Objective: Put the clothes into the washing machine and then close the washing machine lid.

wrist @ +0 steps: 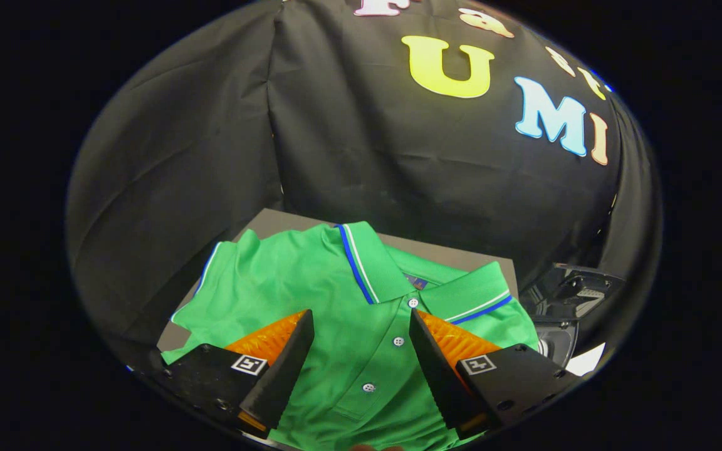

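Black cloth backs a grey table (461,255) on which the green polo shirt (311,282) lies flat, collar toward the far edge. Gripper view: your gripper (361,341) hangs with fingers spread wide, straddling the button placket. Descend and pinch a thick fold near the placket before lifting.

No words can be read. The gripper (361,313), fingers spread over the shirt (311,275), bears square markers (249,364). The shirt's neck label (415,282) is too small.
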Demonstrator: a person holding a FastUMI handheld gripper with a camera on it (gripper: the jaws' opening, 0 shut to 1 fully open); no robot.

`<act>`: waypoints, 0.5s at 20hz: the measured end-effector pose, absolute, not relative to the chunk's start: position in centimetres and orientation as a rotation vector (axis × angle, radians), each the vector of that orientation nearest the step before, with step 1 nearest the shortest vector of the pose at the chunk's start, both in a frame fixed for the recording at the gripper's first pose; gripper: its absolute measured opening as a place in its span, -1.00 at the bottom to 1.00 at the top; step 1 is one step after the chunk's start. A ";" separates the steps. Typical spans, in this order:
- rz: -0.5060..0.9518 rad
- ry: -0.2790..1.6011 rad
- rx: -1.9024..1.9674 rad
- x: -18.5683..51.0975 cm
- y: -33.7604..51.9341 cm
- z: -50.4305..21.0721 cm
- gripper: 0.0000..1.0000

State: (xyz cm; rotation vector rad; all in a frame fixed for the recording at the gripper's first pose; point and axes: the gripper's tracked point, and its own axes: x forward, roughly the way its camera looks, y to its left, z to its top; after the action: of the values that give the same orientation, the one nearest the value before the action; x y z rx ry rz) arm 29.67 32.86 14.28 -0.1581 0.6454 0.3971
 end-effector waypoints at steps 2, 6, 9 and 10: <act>0.382 0.672 -0.188 29.6 32.4 13.1 0.94; 0.373 0.687 -0.166 29.7 32.2 12.7 0.97; 0.375 0.701 -0.137 29.5 32.1 12.5 0.97; 0.380 0.696 -0.136 29.4 32.2 12.6 0.97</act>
State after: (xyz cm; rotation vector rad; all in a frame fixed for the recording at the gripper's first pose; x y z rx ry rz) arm 29.42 32.17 12.61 -0.1359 0.6963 0.3800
